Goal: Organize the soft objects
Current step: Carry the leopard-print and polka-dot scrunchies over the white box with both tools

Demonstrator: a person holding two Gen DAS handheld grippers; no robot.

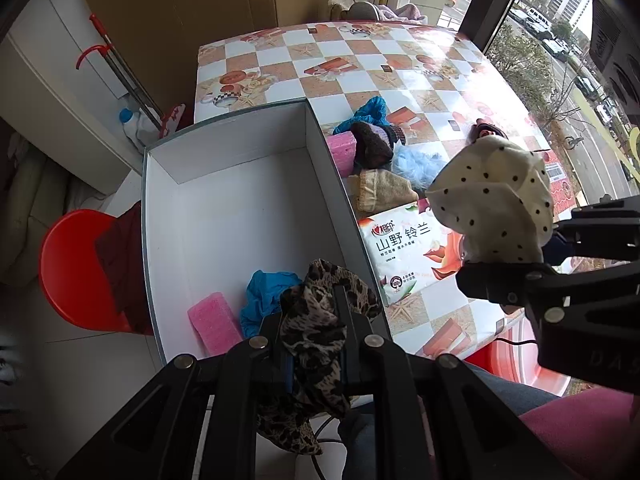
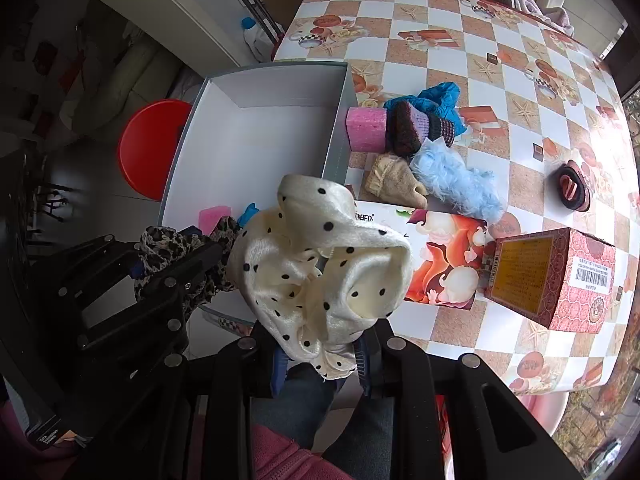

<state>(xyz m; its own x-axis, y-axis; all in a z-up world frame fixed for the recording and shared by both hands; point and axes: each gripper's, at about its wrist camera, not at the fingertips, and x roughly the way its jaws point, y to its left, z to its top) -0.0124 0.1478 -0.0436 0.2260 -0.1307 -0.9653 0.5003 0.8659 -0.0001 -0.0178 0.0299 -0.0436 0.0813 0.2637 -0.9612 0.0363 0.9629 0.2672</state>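
My left gripper point(image 1: 312, 308) is shut on a leopard-print cloth point(image 1: 320, 320), held over the near end of the open white box point(image 1: 224, 208). A pink sponge point(image 1: 212, 322) and a blue cloth point(image 1: 266, 296) lie inside that box. My right gripper point(image 2: 320, 360) is shut on a cream polka-dot cloth point(image 2: 320, 264), which hangs above the box's near right edge and the tissue pack point(image 2: 444, 256). In the right wrist view the left gripper point(image 2: 192, 264) shows at the left with the leopard-print cloth point(image 2: 164, 244).
On the checkered table point(image 2: 500, 40), right of the box, lie a pink sponge point(image 2: 366, 128), a dark knitted sock point(image 2: 416, 128), a blue cover point(image 2: 436, 98), a beige cloth point(image 2: 394, 184) and a fluffy blue piece point(image 2: 456, 182). A patterned red carton point(image 2: 552, 276) stands near right. A red stool point(image 2: 148, 144) is left of the box.
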